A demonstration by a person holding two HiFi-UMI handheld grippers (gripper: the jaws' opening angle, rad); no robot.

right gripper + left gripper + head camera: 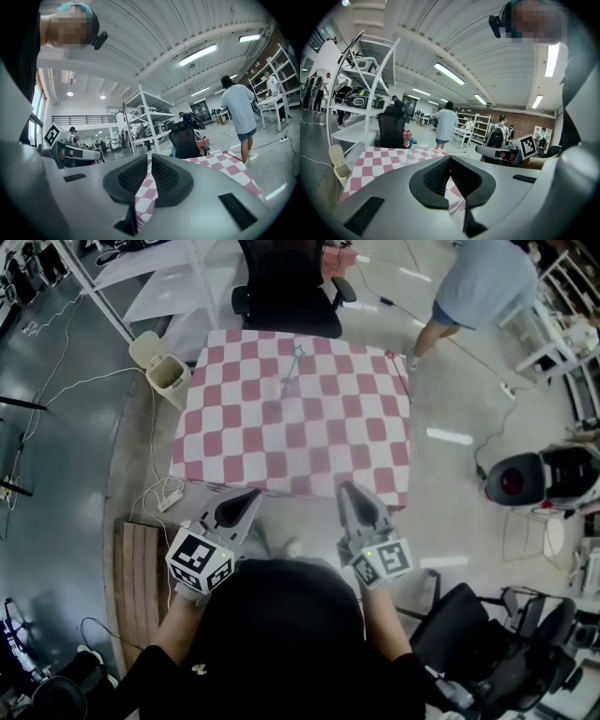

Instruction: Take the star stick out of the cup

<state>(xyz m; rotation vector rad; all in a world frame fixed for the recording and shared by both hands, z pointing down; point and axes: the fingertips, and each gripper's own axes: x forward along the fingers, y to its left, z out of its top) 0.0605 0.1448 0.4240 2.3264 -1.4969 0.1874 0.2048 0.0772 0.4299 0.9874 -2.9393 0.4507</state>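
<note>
The star stick (296, 359) stands in the clear cup (287, 388) on the far half of the checked worktop (225, 437), close to a black chair (286, 282). The left gripper (251, 497) and right gripper (351, 489) hover at the near edge (well apart from the cup), both with jaws closed on nothing.

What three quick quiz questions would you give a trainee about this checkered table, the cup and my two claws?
1. True or false: the star stick stands in the cup.
2. The left claw holds: A nothing, B the stick, C the cup?
3. Fill in: the cup stands near the table's ___ edge, by the black chair.
Key: 1 true; 2 A; 3 far.
</note>
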